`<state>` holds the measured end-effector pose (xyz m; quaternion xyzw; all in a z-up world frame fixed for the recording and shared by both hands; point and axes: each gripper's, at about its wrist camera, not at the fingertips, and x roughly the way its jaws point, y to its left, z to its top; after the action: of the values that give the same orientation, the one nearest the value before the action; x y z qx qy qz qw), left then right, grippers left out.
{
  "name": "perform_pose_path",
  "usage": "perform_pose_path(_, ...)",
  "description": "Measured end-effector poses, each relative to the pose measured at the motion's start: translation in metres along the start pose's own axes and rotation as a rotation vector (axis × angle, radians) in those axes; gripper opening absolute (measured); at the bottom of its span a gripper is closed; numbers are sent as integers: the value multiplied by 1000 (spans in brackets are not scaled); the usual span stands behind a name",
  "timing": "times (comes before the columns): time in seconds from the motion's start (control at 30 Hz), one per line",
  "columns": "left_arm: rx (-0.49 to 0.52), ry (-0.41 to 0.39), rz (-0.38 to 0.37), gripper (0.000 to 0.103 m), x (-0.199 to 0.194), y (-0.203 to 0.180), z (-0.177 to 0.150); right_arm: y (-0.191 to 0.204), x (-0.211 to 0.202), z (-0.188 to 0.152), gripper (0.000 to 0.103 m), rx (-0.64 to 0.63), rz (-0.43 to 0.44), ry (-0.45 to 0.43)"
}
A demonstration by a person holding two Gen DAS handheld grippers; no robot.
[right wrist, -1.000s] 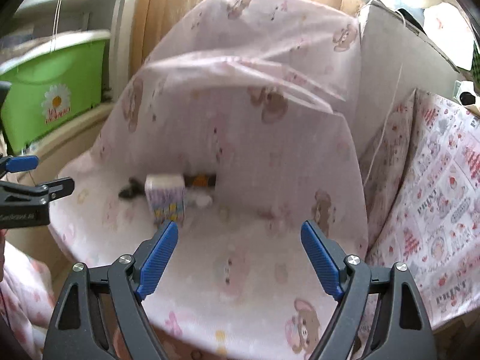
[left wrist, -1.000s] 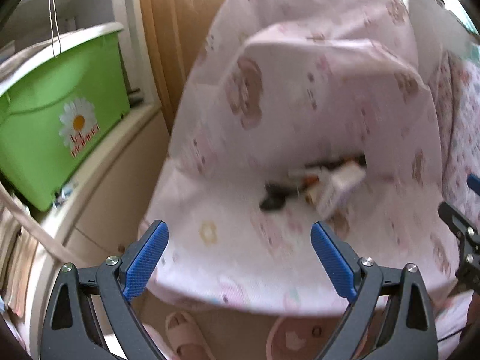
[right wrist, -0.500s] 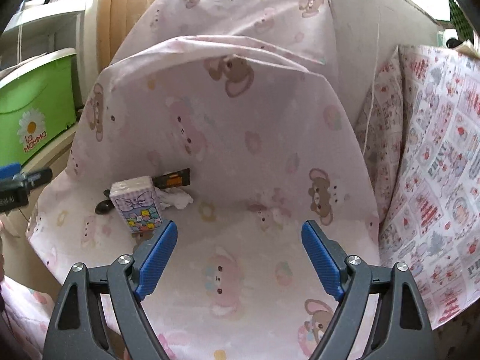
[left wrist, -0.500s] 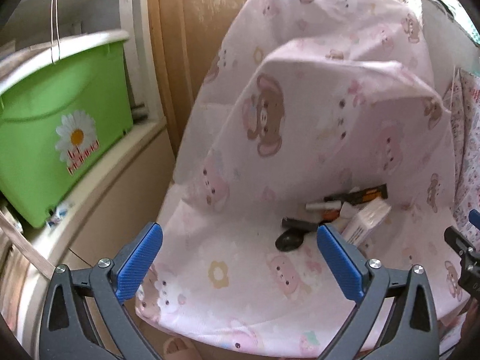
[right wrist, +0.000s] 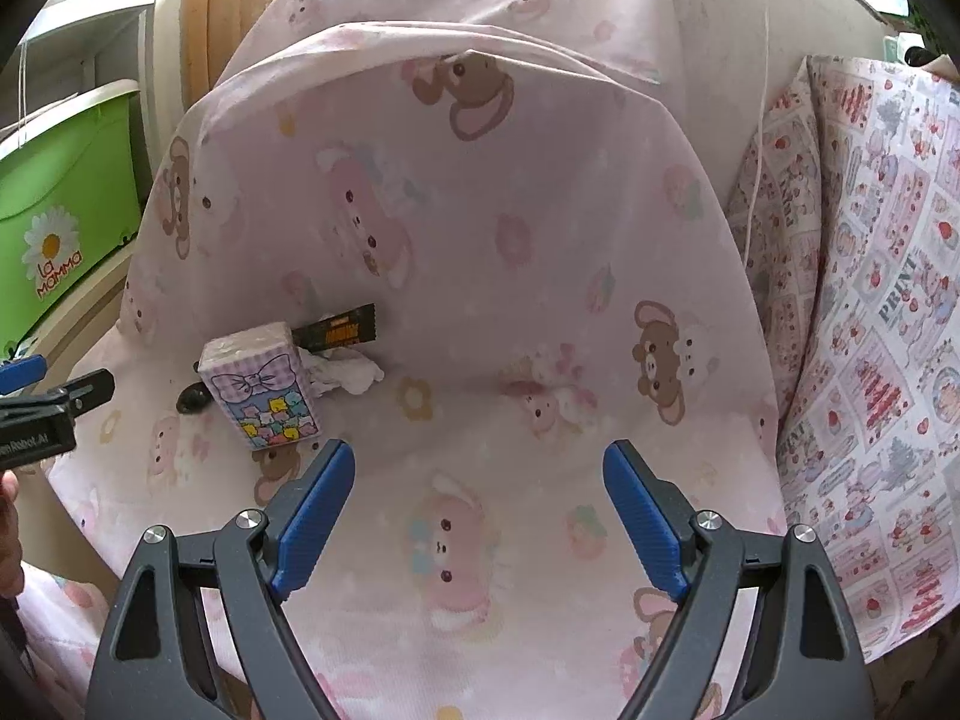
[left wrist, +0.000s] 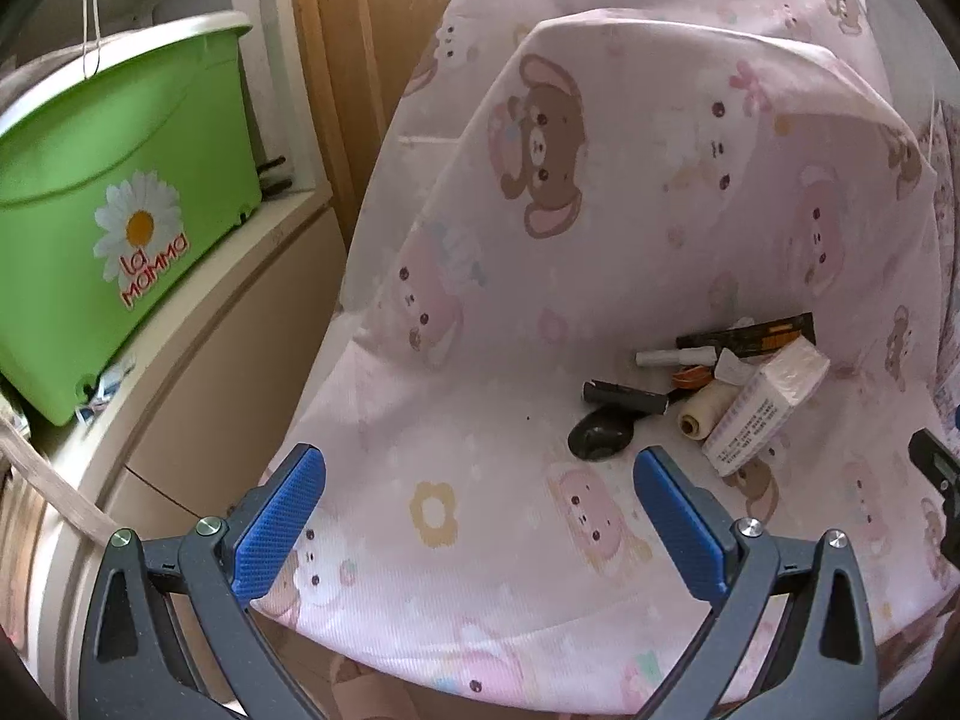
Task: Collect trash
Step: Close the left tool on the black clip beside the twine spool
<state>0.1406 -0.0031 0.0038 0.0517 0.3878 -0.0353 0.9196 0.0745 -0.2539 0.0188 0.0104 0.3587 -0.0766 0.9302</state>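
A small pile of trash lies on a chair seat covered in pink bear-print cloth (left wrist: 480,420). It holds a tissue pack (left wrist: 765,405) (right wrist: 259,389), a black and orange wrapper (left wrist: 750,335) (right wrist: 339,329), a white tube (left wrist: 675,356), a black tube (left wrist: 624,396), a black lid (left wrist: 600,437), a cream spool (left wrist: 702,414) and a crumpled tissue (right wrist: 348,373). My left gripper (left wrist: 480,519) is open, just in front and left of the pile. My right gripper (right wrist: 480,510) is open over the seat, to the right of the pile.
A green bin (left wrist: 114,204) with a daisy logo stands on a beige cabinet (left wrist: 198,372) left of the chair. A strawberry-print cloth (right wrist: 870,330) covers furniture to the right. A wooden door (left wrist: 360,60) is behind the chair.
Both grippers have moved closer to the chair seat, and the trash pile now looks larger and sharper. Both stay open.
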Motion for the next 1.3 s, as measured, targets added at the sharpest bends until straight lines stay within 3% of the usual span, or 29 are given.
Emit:
perform_pose_path(0.43,60,80,-65,98,32,-27,-3,-8,2,0,87,1,-13,16)
perform_pose_path(0.53,62,108,-116,81,46,-36,0,-12,7,-1,87,24,-2,35)
perform_pose_path(0.6,82,104,-115,65,55,-44,1,-14,11,0,87,38,9,49)
perform_pose_path(0.7,72,91,-108,63,66,-51,3,-15,13,-1,87,38,-3,51)
perform_pose_path(0.8,7,100,-164,63,76,-50,7,-17,12,-1,87,28,-18,44)
perform_pose_path(0.97,75,91,-125,61,81,-61,9,-20,13,0,87,41,-13,46)
perform_pose_path(1.1,55,99,-134,65,83,-59,11,-22,13,0,87,51,-11,47)
perform_pose_path(1.13,61,100,-133,63,82,-59,10,-22,13,-1,87,50,-12,48)
perform_pose_path(1.23,60,109,-148,34,78,-54,12,-21,13,-1,87,45,-13,50)
perform_pose_path(1.3,38,130,-179,33,74,-51,12,-19,12,-2,87,38,-13,48)
